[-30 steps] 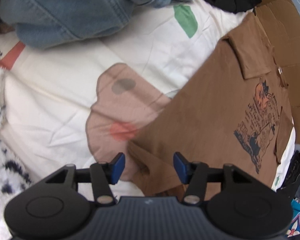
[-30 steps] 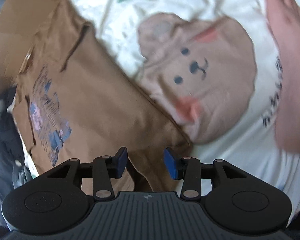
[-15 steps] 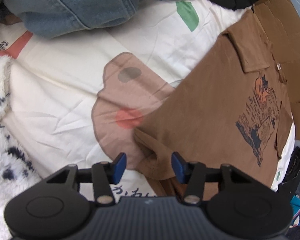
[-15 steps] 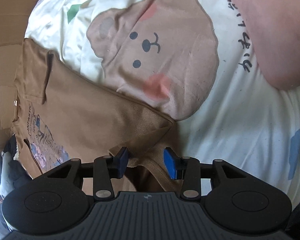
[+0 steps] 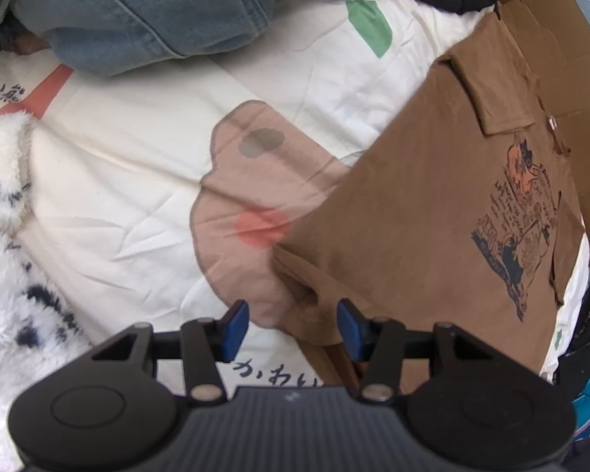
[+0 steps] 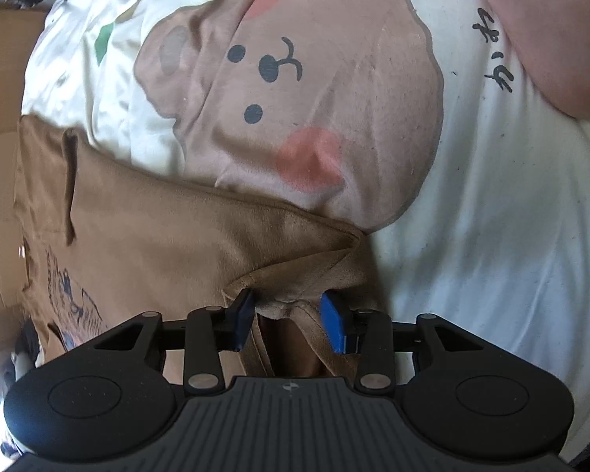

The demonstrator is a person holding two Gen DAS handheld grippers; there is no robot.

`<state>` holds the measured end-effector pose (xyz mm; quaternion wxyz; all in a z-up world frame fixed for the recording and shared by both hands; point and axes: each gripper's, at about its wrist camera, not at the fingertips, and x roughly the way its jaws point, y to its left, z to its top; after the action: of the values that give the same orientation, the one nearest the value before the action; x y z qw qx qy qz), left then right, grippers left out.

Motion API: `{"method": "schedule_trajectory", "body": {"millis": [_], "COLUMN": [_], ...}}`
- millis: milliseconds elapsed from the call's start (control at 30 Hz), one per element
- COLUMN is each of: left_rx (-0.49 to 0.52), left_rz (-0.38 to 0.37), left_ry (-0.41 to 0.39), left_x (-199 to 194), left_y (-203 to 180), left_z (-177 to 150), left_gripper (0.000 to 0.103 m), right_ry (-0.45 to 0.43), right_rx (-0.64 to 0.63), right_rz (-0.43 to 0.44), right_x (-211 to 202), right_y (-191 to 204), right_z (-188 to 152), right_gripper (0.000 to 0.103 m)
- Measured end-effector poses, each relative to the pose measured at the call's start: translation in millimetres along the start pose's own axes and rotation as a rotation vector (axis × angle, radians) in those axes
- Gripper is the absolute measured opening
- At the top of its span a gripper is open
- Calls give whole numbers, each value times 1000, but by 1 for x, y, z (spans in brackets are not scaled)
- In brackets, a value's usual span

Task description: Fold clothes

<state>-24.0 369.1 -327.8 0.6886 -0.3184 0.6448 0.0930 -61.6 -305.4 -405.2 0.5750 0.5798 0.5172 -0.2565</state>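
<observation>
Grippers poised over a brown collared shirt with a printed graphic [image 5: 432,212], lying flat on a cream bedsheet with a bear face [image 6: 491,216].
Your left gripper [image 5: 293,328] gapes over the hem corner; your right gripper [image 6: 289,320], jaws just closing, straddles bunched hem, contact unclear. You may pinch one layer only. Hem beneath both tools is hidden.

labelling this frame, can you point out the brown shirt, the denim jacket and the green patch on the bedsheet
brown shirt [image 5: 424,212]: left wrist view, on the plain middle of its body.
denim jacket [image 5: 149,4]: left wrist view, on the bunched blue fabric at the top.
green patch [image 5: 369,25]: left wrist view, on the centre of the printed patch.
</observation>
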Motion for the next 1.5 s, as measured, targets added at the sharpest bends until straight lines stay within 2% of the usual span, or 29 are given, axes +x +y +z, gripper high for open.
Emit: {"method": "schedule_trajectory", "body": {"millis": [67,200,367,433,533,767,933,967,1067,1200,1400,1500], "left_rx": [-4,-7,-15,-11,-7,3,5,8,9,-36,-128,-168], "left_rz": [-3,-14,-44,-47,-52,-38,-42,-40,-41,-98,-178,-190], "left_ry": [-2,-6,-7,-6,-3,13,0,-2,12,26,-27,-44], "left_x": [1,3,4,5,8,18,31,33,37,29,5,2], "left_y": [0,-3,-9,-11,-14,-17,-13,-13,-11,-7,0,2], "left_z": [0,1,2,2,2,-2,-6,-6,-8,-6,16,29], "left_gripper": [52,52,52,52,52,50,43,37,7,6,5,4], "right_ry": [-11,-34,-27,-26,-25,-48,-63,-64,-63,-64,-72,-72], "right_rx": [12,51,100,101,98,60,28,21,5,3,23,53], "right_rz": [-1,-6,11,12,18,51,63,62,62,75,116,133], "right_x": [2,4,7,6,3,-25,-43,-44,-52,-57,-69,-69], "right_y": [-1,-8,-14,-13,-12,-9,-4,-4,-4,-1,-2,-4], "right_z": [1,6,11,12,12,13,16,16,16,14,20,22], "right_gripper": [37,22,17,8,6,5,5,5,5,5,5,4]}}
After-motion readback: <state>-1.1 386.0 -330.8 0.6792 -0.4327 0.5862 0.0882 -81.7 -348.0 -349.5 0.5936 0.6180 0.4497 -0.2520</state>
